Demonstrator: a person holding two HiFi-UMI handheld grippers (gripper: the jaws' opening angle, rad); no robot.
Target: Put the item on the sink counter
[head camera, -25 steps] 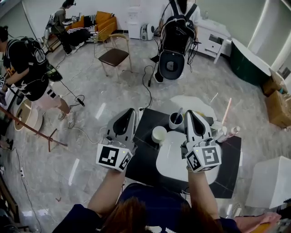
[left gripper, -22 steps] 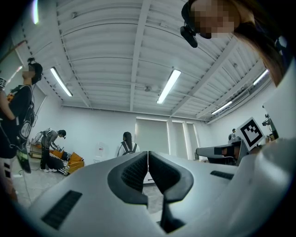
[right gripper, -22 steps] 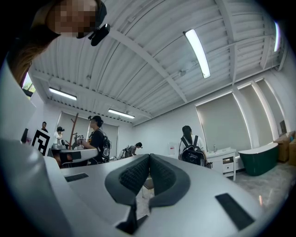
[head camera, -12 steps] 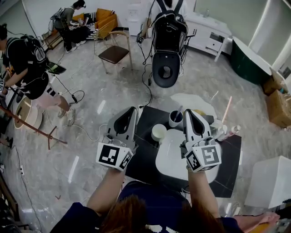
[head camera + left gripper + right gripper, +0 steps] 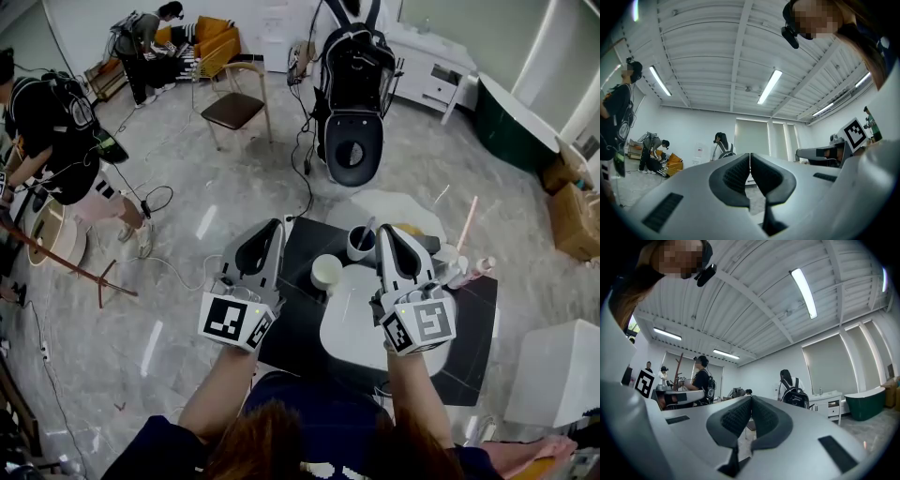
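A dark sink counter (image 5: pixel 292 323) with a white oval basin (image 5: pixel 349 328) lies under and between the two grippers, on a glossy grey marbled floor (image 5: pixel 187 300). Well beyond the tips stand a brown chair (image 5: pixel 236 114) and a person with a black backpack (image 5: pixel 354 66).

The left gripper (image 5: pixel 272 227) and right gripper (image 5: pixel 386 231) are held out side by side, pointing away from the person and roughly level, forearms parallel. Each gripper view shows its jaws pressed together with nothing between them: left (image 5: pixel 750 159), right (image 5: pixel 751 404).

A white cup (image 5: pixel 327 272) stands on the counter between the two grippers, nearer the right one. A grey mug (image 5: pixel 361 246) sits just left of the right gripper's tip. Which of them is the task's item cannot be told.

The gripper shells are smooth white plastic, and their black pads (image 5: pixel 740 416) are ribbed. Each gripper carries a cube with square markers at its rear (image 5: pixel 232 323).
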